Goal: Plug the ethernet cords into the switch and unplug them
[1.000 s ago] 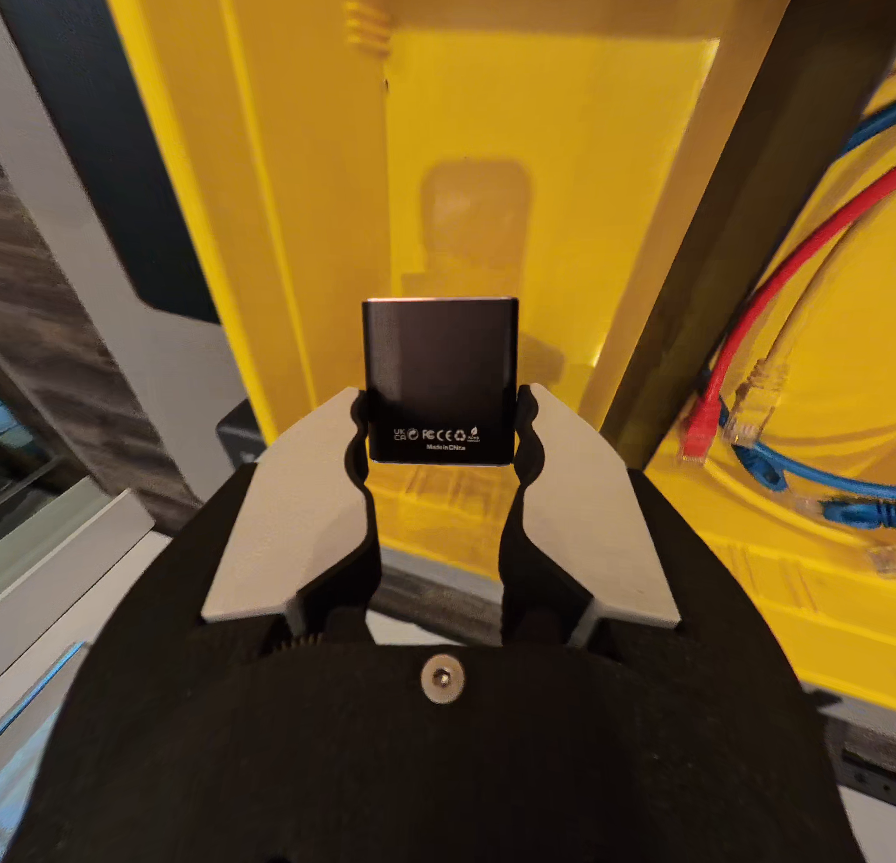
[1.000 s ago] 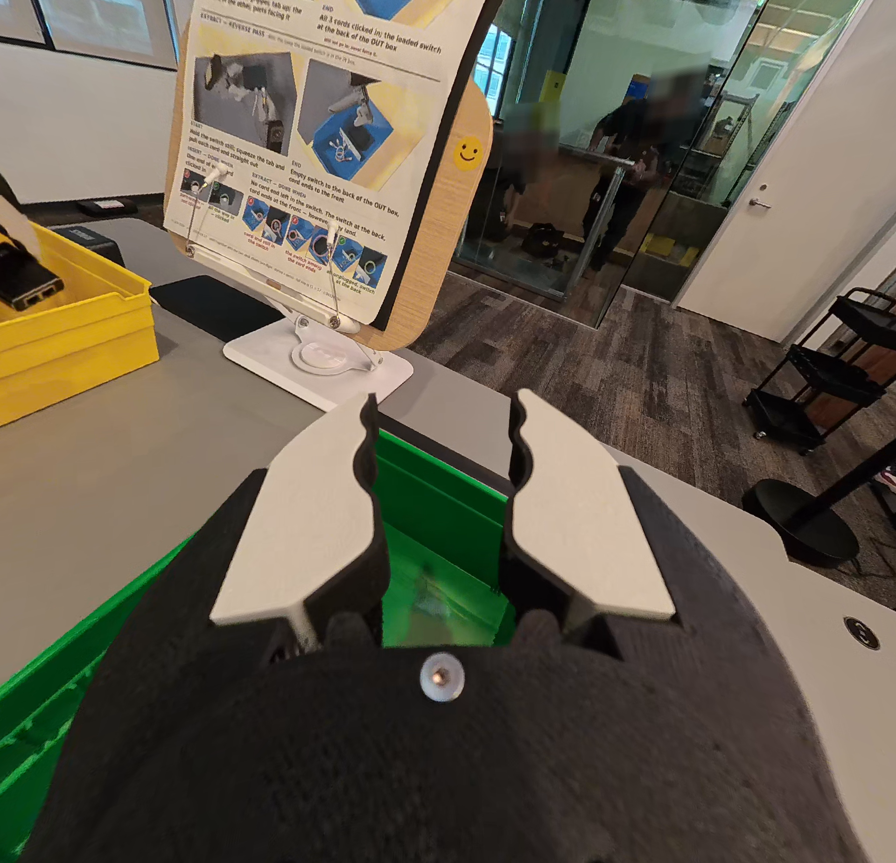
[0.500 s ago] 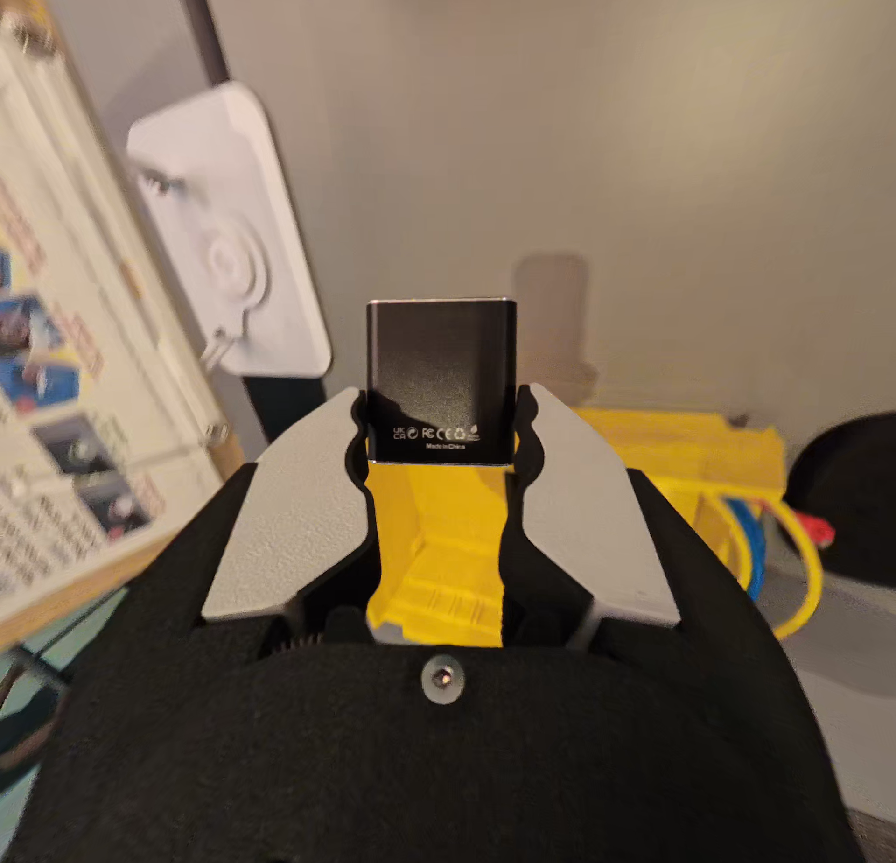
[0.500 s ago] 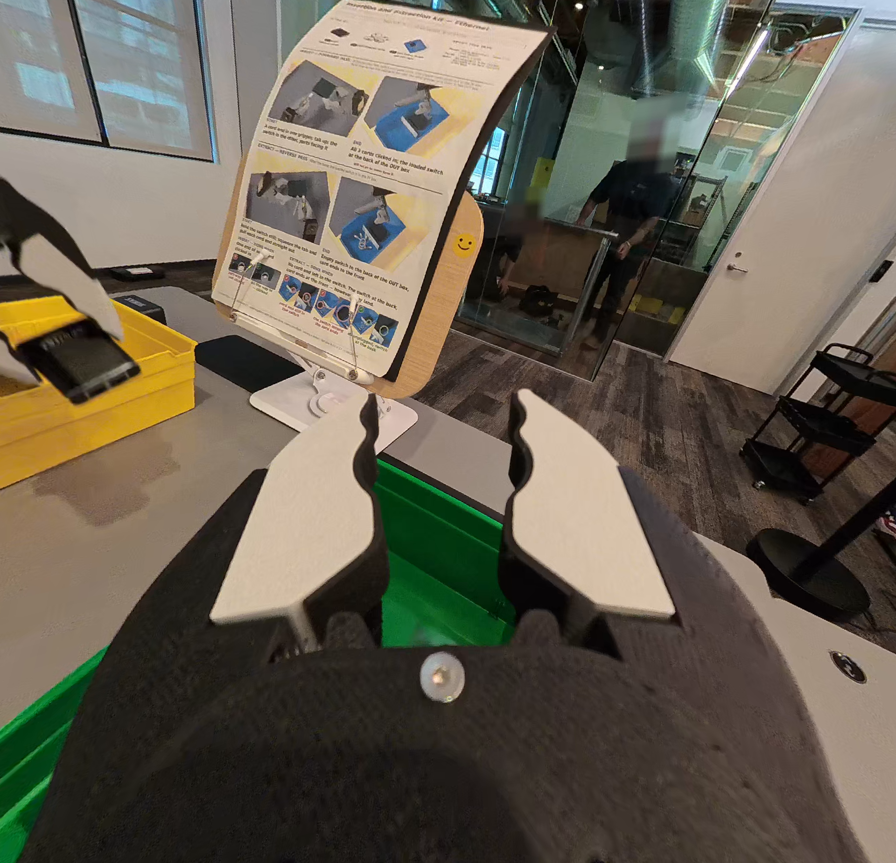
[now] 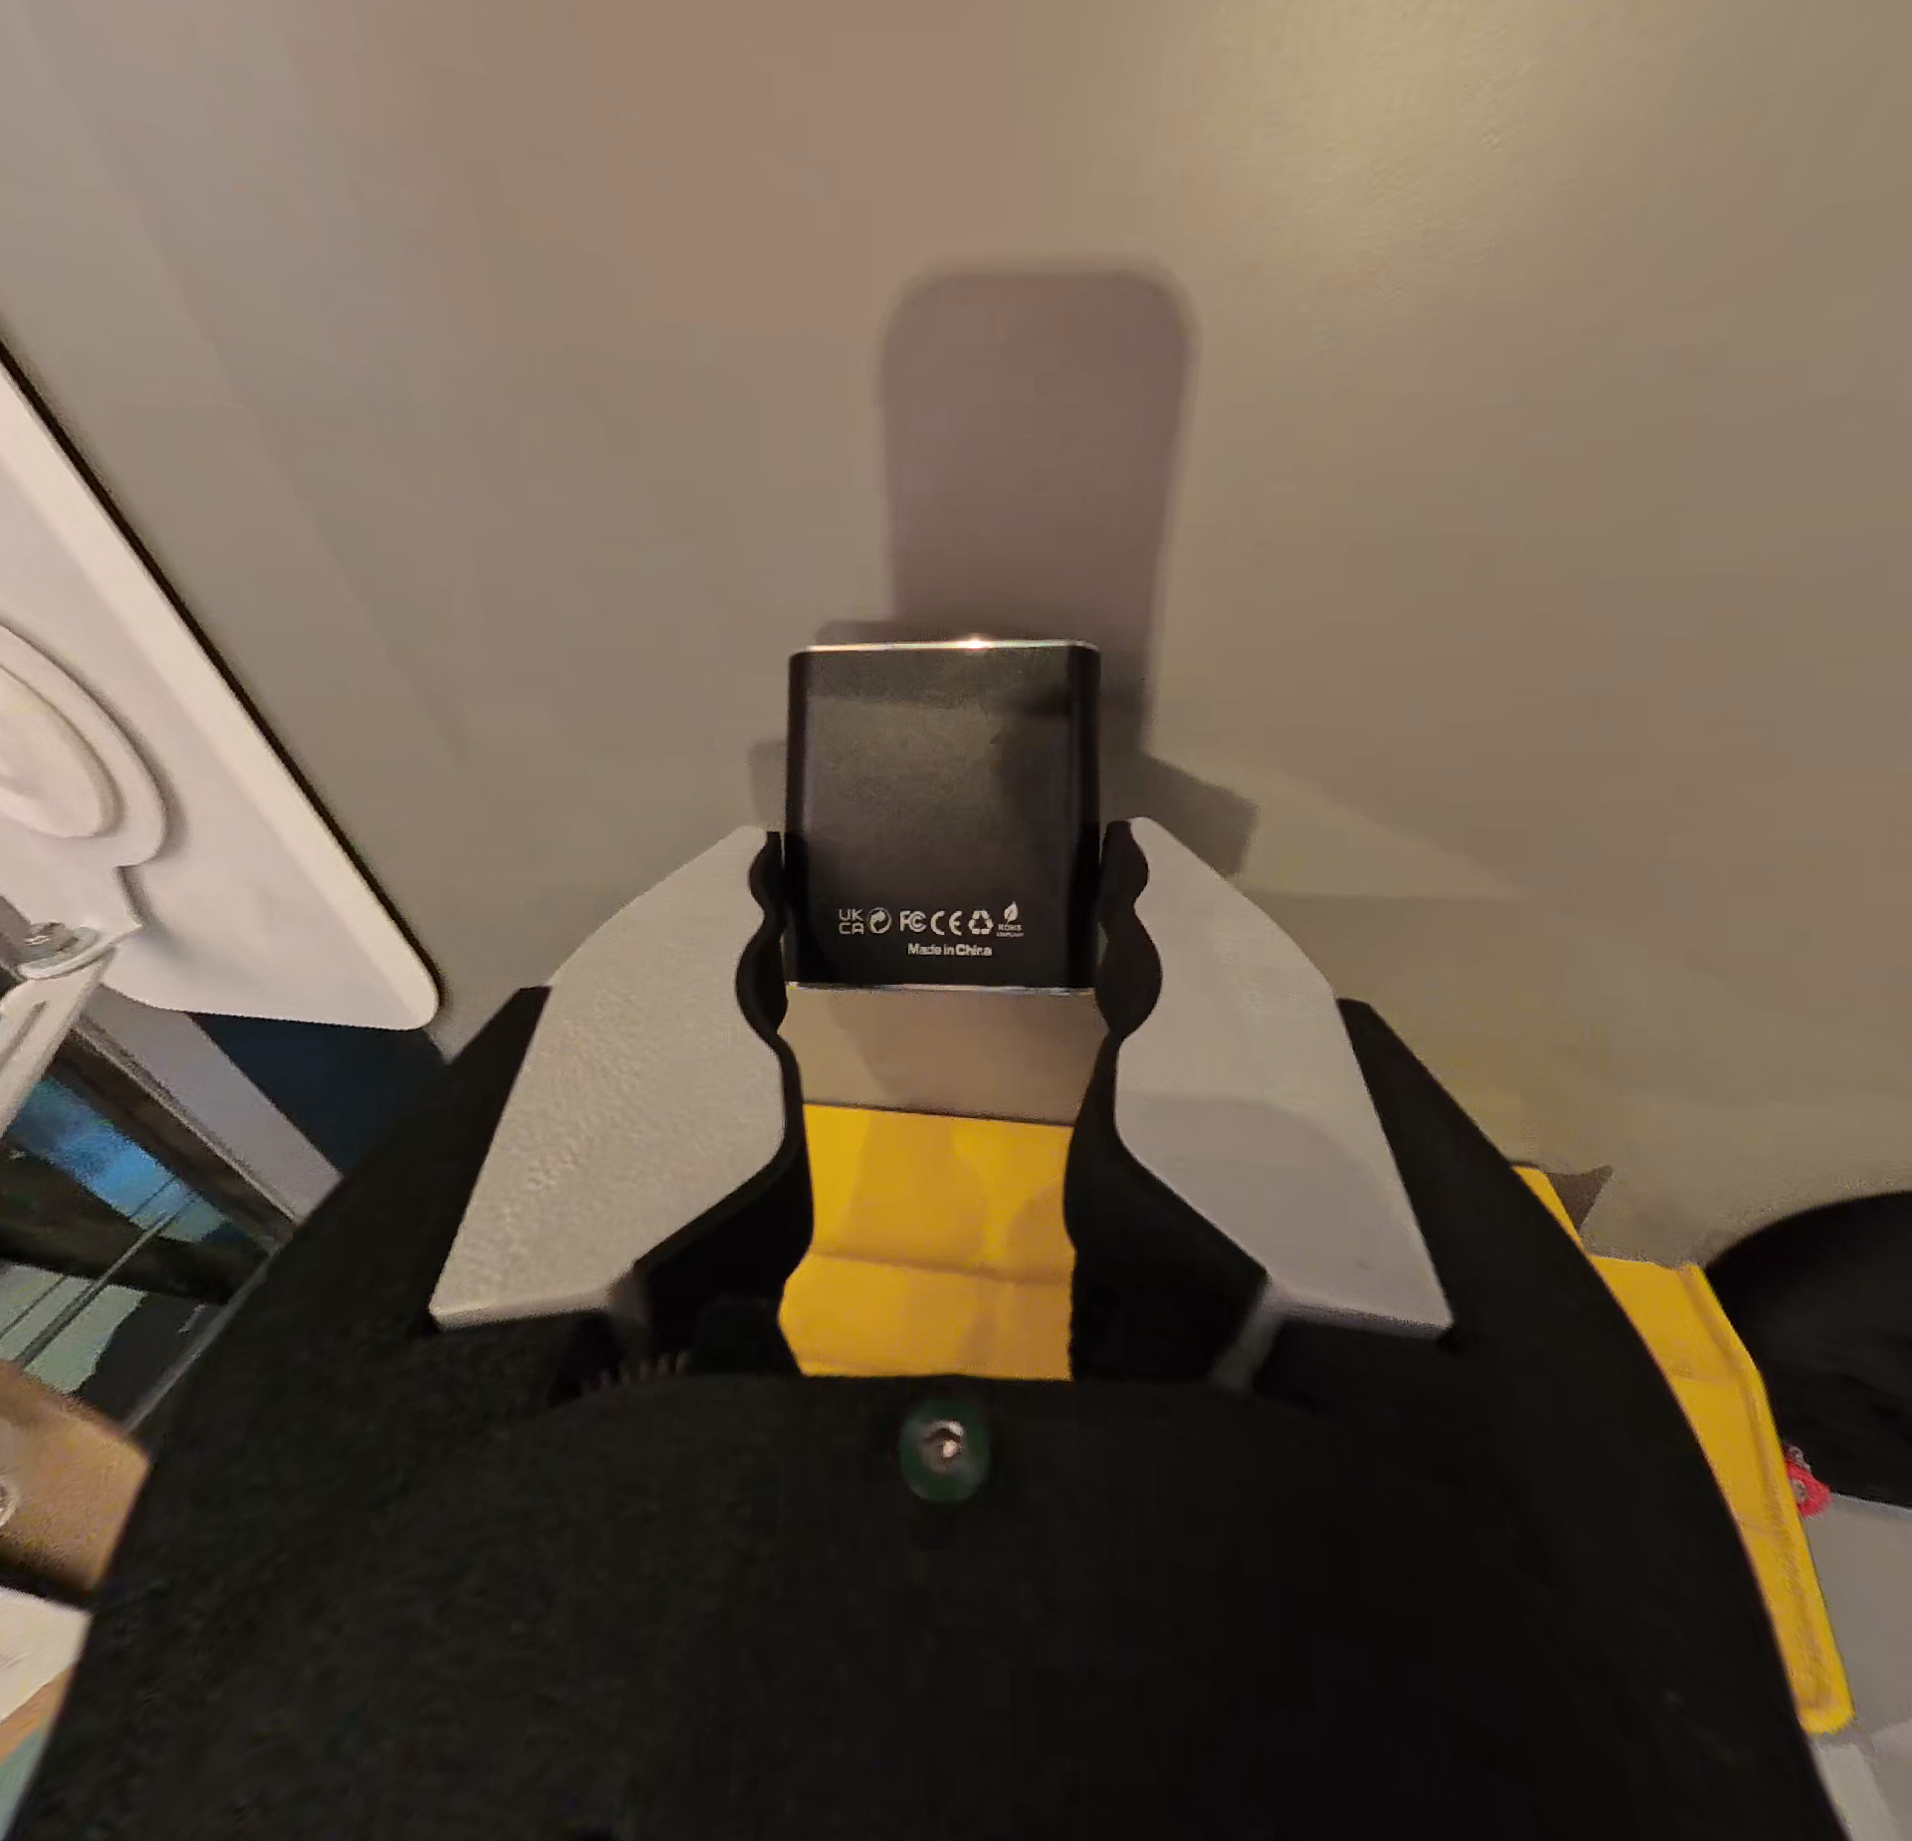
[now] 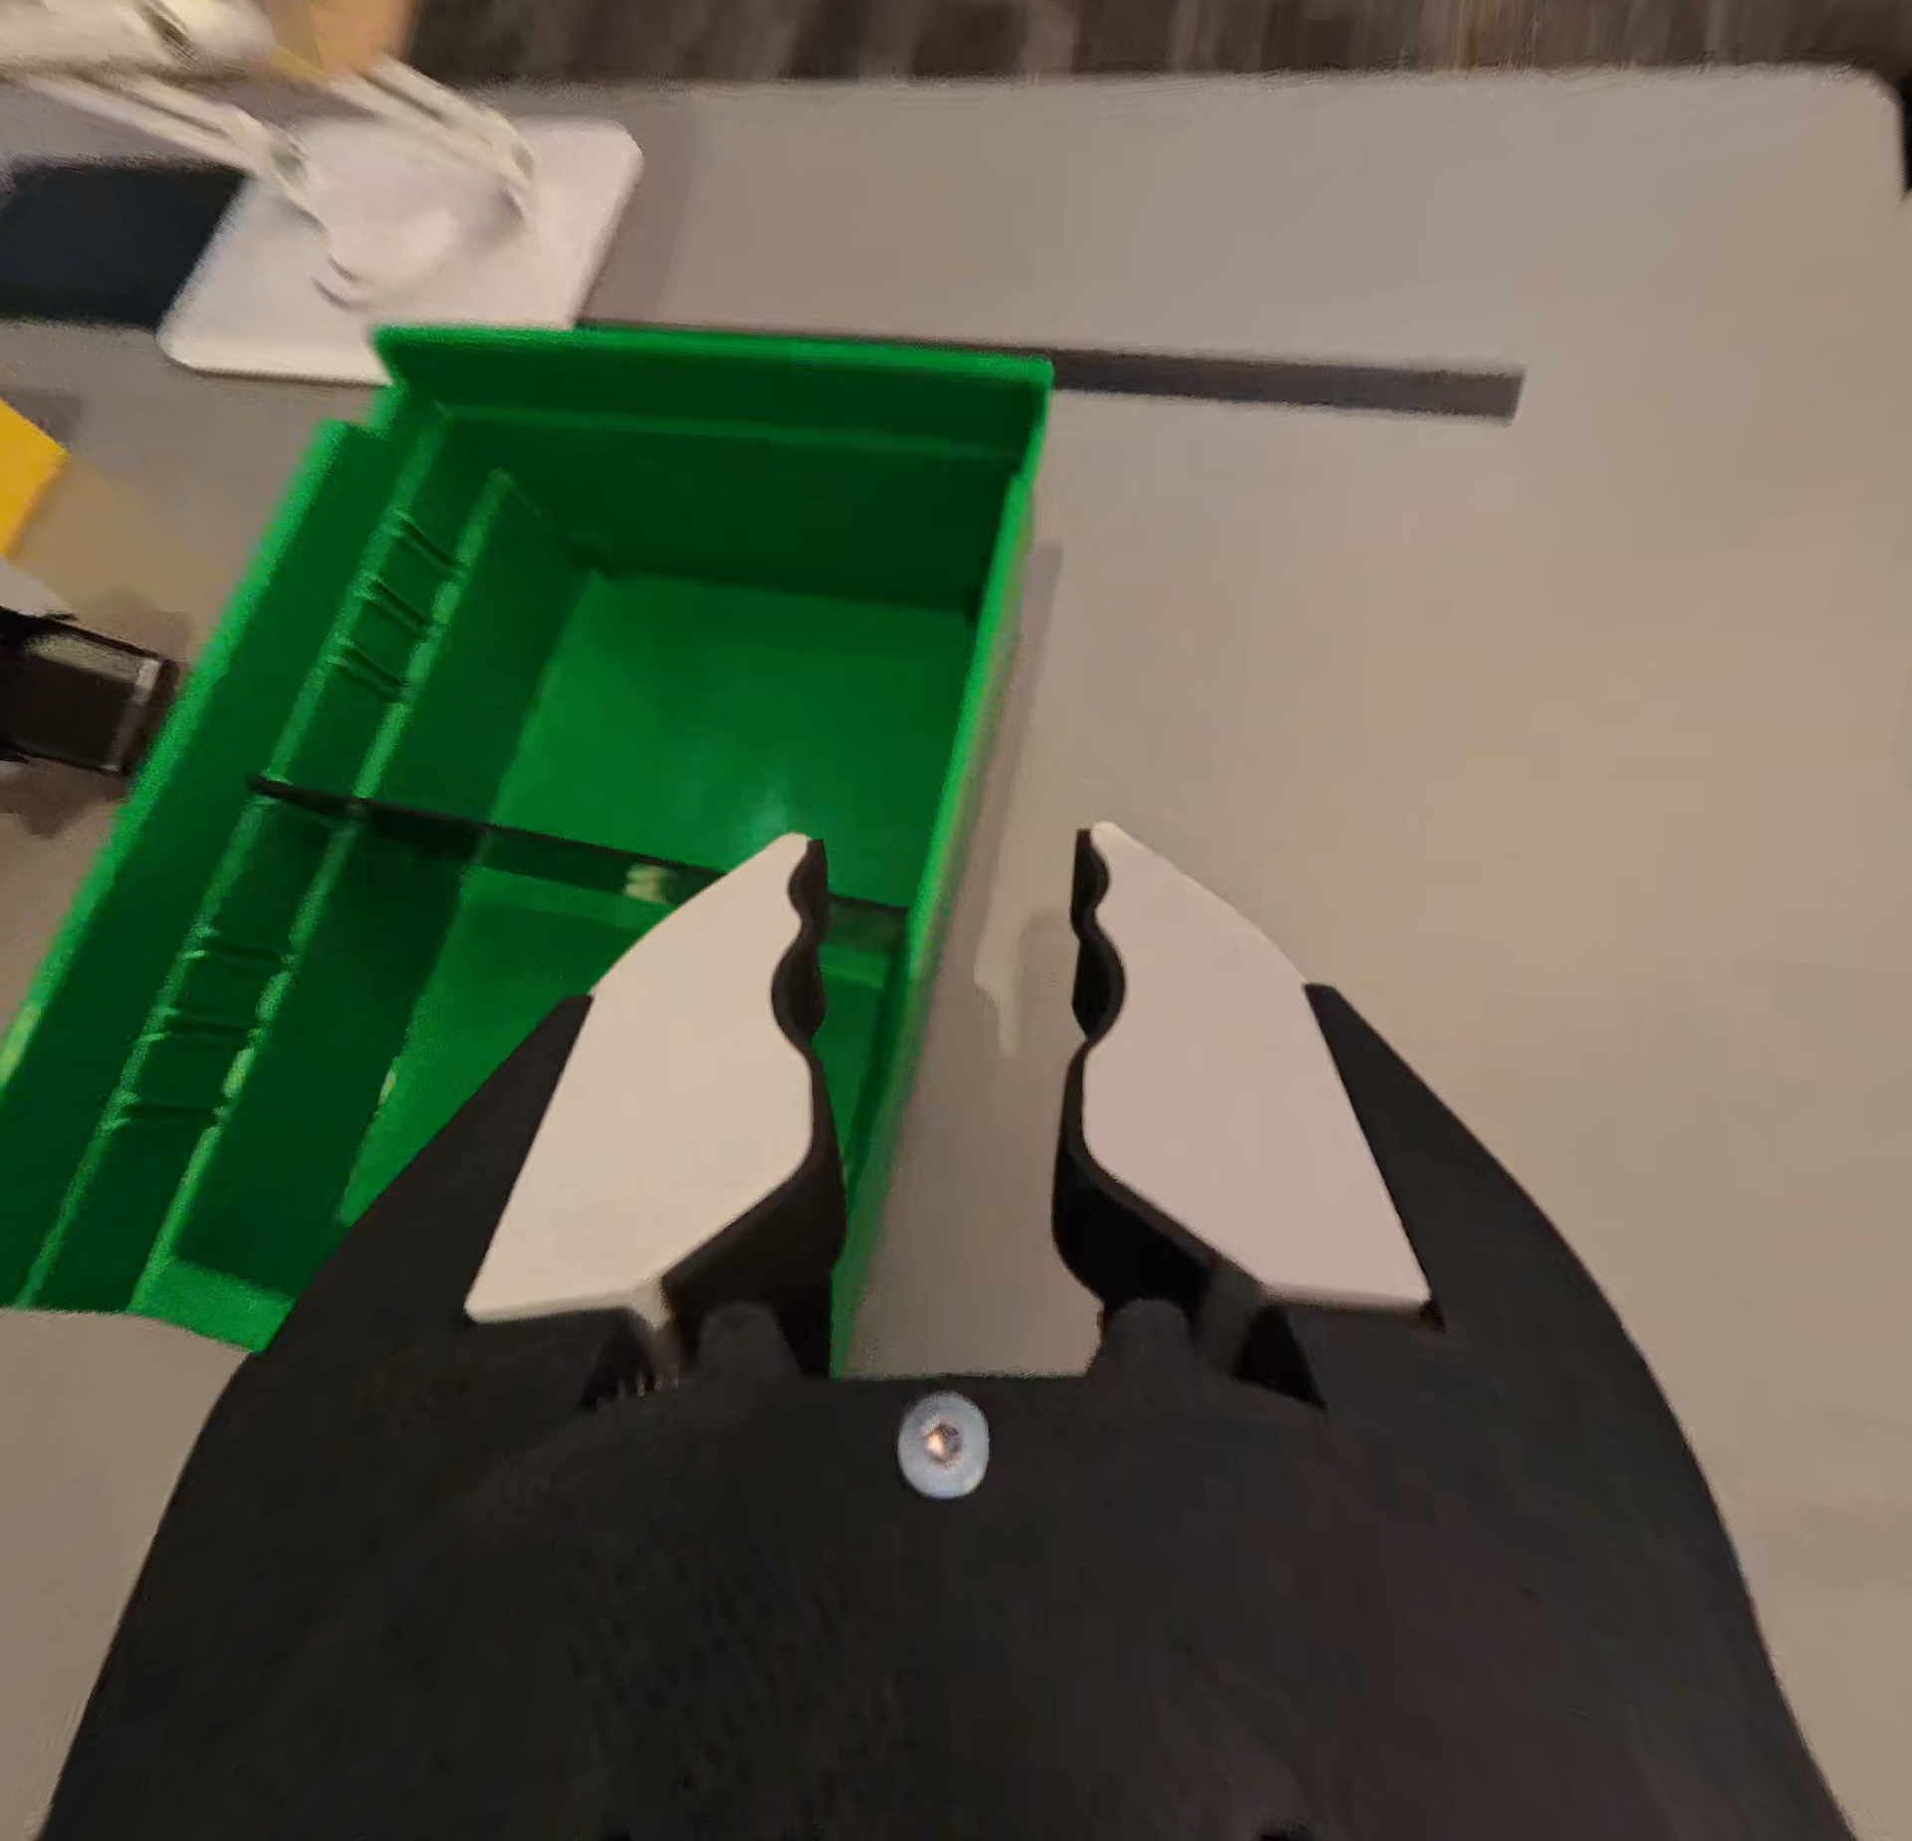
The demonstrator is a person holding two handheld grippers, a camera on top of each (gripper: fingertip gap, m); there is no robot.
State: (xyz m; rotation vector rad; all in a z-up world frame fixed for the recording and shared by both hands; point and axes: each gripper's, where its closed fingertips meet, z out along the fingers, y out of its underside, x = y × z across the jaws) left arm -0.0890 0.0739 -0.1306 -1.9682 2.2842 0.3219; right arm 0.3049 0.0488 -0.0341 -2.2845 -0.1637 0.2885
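Carried out of the yellow bin (image 5: 1707,1460) over the past second: switch (image 5: 939,819), clamped in the left gripper (image 5: 939,912), now at frame centre above bare grey table (image 5: 1449,447). Bin reduced to a strip at lower right. Right gripper (image 6: 947,938) tipped down from the room view toward the green bin (image 6: 714,374), fingers parted, empty. No cords in view now; probably a relocation ahead of plugging.
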